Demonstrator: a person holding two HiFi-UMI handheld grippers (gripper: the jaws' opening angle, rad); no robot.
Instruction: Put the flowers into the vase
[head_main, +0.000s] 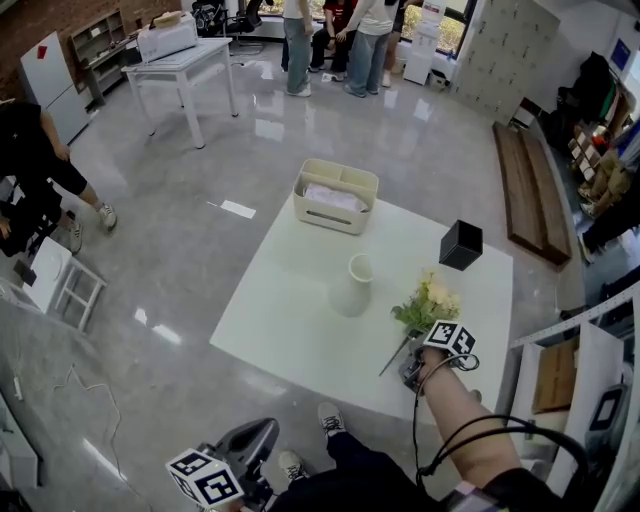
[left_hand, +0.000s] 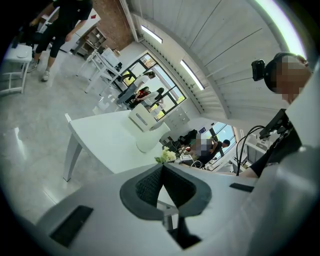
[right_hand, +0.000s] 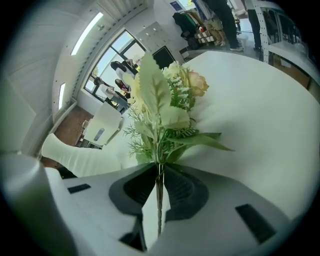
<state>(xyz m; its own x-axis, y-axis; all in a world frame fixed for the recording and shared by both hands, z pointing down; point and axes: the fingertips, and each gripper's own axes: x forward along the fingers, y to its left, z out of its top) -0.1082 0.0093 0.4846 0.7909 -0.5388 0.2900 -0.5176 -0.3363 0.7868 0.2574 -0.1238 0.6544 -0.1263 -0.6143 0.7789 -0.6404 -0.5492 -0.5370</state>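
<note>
Head view, flowers: the flowers (head_main: 432, 300) are over the white table (head_main: 290, 310), near its right front edge, blooms toward the far side and the stem slanting back toward the person.
Head view, right gripper: the right gripper (head_main: 418, 360) is at the stem, just behind the blooms; how its jaws stand cannot be read from here.
Head view, vase: the white vase (head_main: 354, 285) stands upright near the table's middle, left of the flowers and apart from them. A beige bin (head_main: 335, 195) and a black box (head_main: 461, 244) stand farther back.
Head view, left gripper: the left gripper (head_main: 240, 455) is low at the picture's near edge, off the table.
Left gripper view: the left gripper (left_hand: 162, 172) has its jaws pressed together with nothing between them. The table (left_hand: 100, 140), vase (left_hand: 147, 142) and flowers (left_hand: 165, 156) show beyond.
Right gripper view: the right gripper (right_hand: 159, 172) has its jaws closed onto the thin stem, which runs down between the pads. The flowers (right_hand: 165, 110) rise straight ahead of the tips, and the vase (right_hand: 80, 155) is at the left, clear of them.
</note>
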